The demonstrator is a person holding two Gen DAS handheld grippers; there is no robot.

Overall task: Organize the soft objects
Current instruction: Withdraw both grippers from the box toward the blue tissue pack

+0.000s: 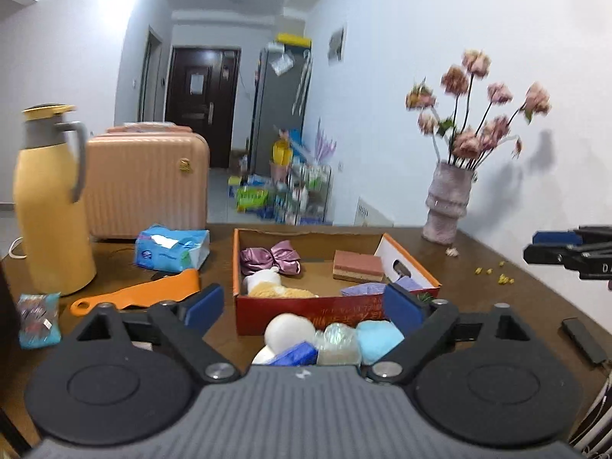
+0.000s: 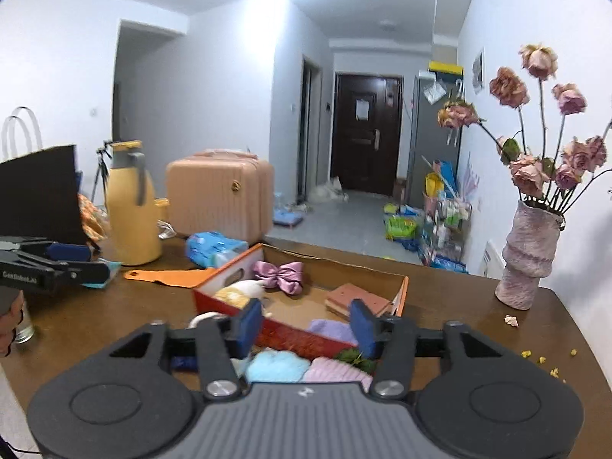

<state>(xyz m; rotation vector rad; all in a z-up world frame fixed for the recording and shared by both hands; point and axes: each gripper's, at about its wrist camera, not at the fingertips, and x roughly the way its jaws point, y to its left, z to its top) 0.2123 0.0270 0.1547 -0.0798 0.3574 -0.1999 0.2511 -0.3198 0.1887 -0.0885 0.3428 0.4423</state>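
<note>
Cardboard box already holds a bow, a sponge and plush; both the left gripper and right gripper hover empty, jaws apart, so next comes picking the blue cloth lying before it.

Glossy brown wood table; matt cardboard box (red outside); satin bow, shiny; rough, ridged vase; ribbed plastic suitcase.

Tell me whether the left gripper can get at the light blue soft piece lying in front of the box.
Probably yes: the left gripper is open and empty, and the light blue soft piece lies uncovered just ahead, outside the red box.
</note>
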